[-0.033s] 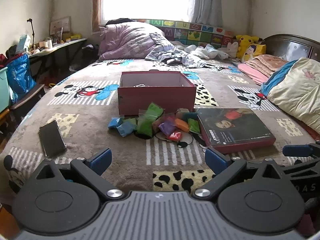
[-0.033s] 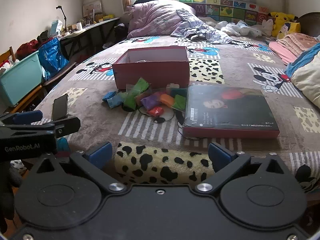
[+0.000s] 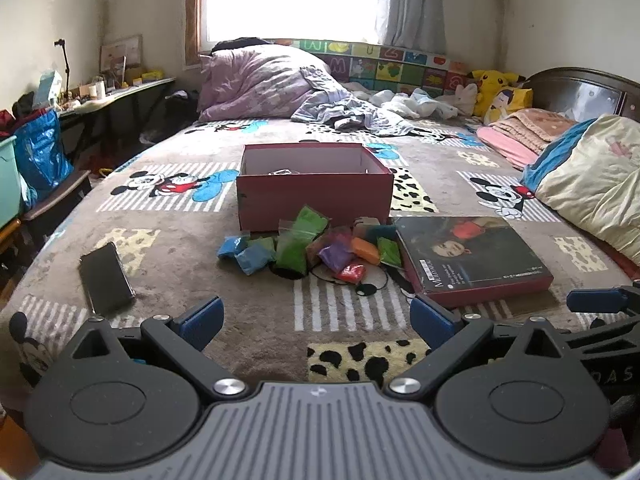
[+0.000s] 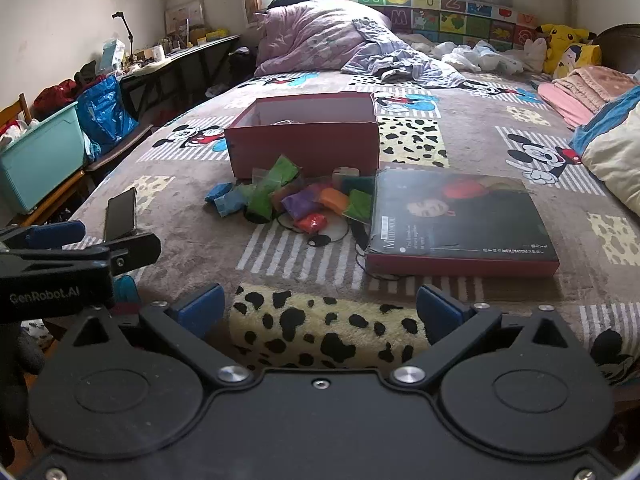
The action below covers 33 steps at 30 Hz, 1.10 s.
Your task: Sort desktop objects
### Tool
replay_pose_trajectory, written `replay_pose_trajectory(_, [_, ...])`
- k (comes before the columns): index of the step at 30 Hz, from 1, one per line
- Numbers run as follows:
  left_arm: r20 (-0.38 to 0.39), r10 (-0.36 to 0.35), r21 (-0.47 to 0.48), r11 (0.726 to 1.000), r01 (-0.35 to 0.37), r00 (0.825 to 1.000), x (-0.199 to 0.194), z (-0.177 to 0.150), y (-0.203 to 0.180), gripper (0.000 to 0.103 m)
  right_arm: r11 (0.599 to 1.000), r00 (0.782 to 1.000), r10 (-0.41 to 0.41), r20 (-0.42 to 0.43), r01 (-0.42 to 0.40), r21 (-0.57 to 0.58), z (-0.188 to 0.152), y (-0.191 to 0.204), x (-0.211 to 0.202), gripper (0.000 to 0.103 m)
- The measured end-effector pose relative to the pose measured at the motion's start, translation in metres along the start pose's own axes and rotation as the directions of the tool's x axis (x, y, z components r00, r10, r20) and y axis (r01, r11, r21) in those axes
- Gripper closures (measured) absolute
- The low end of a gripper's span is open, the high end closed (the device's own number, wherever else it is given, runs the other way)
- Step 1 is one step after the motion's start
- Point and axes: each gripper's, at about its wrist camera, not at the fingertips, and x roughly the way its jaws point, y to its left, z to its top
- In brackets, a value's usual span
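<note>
Left wrist and right wrist views, near to far. The left gripper (image 3: 316, 320) and the right gripper (image 4: 320, 308) are both held low over the near edge of the bed (image 3: 256, 320), jaws spread wide with nothing between the blue pads. In the right wrist view the left gripper's housing, at the left edge, reads "GenRobot.AI". A dark phone (image 3: 106, 278) lies flat on the Mickey Mouse blanket (image 4: 536, 156), to the left and apart from the other items. At centre, a pile of coloured clay packets (image 3: 316, 246) (blue, green, purple, orange, red) rests on the blanket, with a thin black cable (image 3: 368, 284) looped just in front of it. Just to the right of the pile lies a flat lid (image 4: 460, 220) printed with a portrait and the word "MEILIYATOU"; its smaller text is illegible. Directly behind the packets stands an open red box (image 3: 314, 196), its contents unclear. Beyond it are a purple quilt (image 3: 256, 80), alphabet foam mats (image 4: 452, 16) and a yellow Pikachu plush (image 3: 500, 88).
</note>
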Motion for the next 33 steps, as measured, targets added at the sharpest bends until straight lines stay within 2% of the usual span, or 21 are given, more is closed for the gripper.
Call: replay_pose_trajectory(33, [0.004, -0.003, 0.022, 1.0, 0.003, 1.0, -0.0015, -0.0012, -0.0036, 0.003, 1.0, 1.0, 0.004, 0.002, -0.004, 0.011, 0.0023, -0.0033, -0.0054, 0.001])
